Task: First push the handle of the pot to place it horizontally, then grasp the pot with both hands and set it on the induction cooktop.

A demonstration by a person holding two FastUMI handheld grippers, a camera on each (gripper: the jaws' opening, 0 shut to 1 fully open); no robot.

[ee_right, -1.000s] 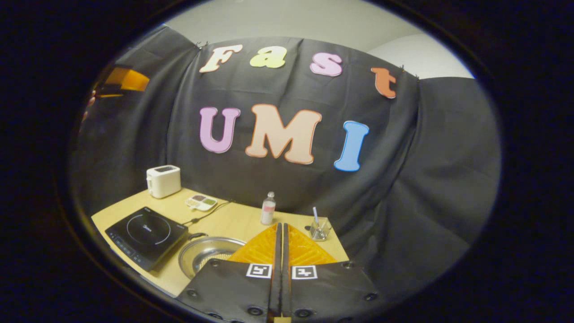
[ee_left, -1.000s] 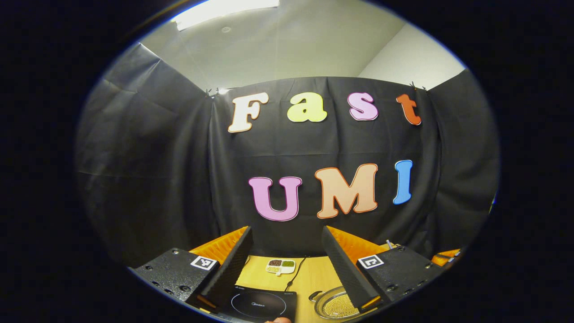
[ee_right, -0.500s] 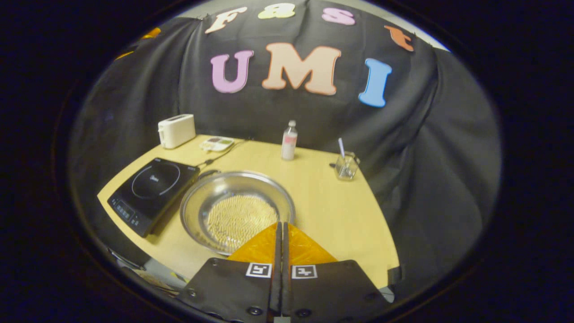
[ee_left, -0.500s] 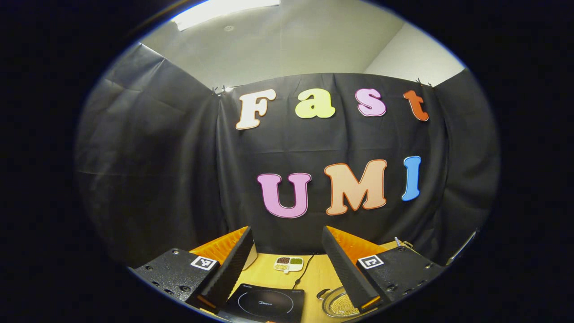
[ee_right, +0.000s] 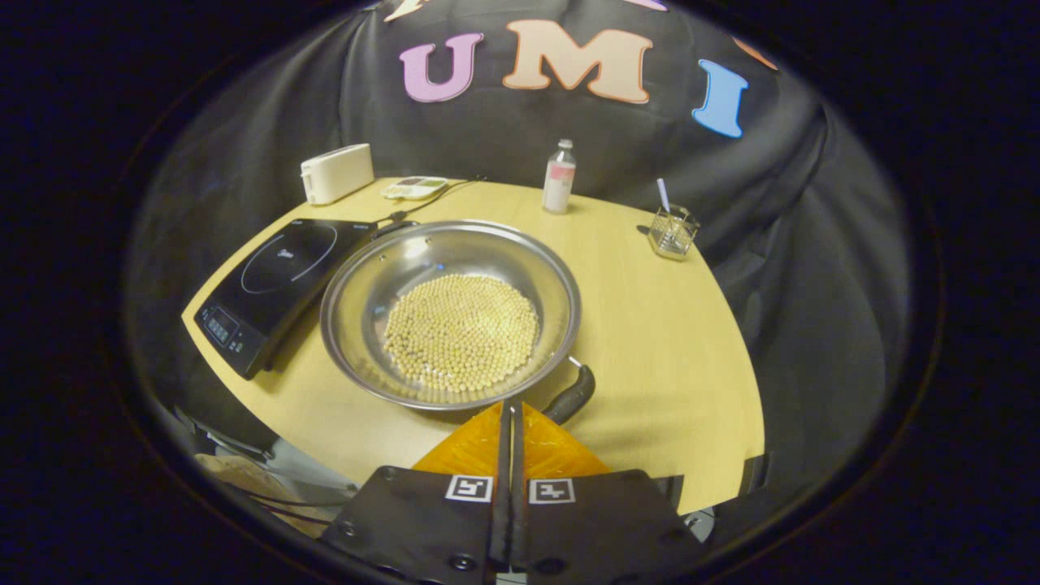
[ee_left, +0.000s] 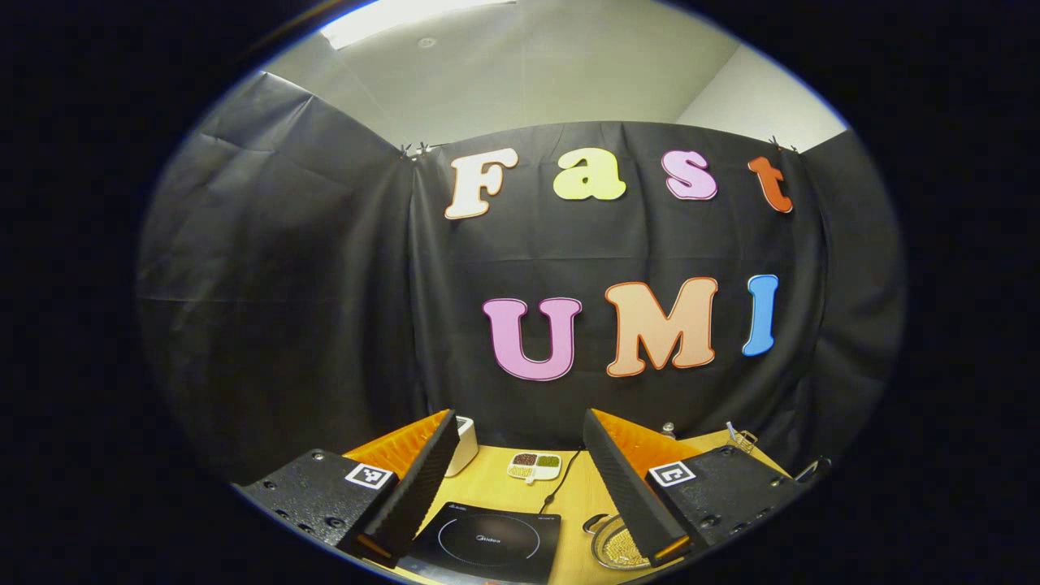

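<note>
On the table (ee_right: 650, 341), the cooktop (ee_right: 276, 280) lies just left of the pot (ee_right: 451, 313), rims nearly touching. Pot holds beans (ee_right: 461, 331); its handle (ee_right: 571, 396) angles toward the near edge. Right gripper (ee_right: 510, 422), fingers closed together and empty, hangs above the handle. Left gripper (ee_left: 520, 479) spread wide, raised, empty. Step: handle push, not yet begun. Next: lower right tips beside the handle, sweep sideways.

Black cloth wall (ee_left: 309, 268) behind a wooden table (ee_right: 666, 341); ceiling light (ee_left: 398, 12), apparently a panel.
</note>
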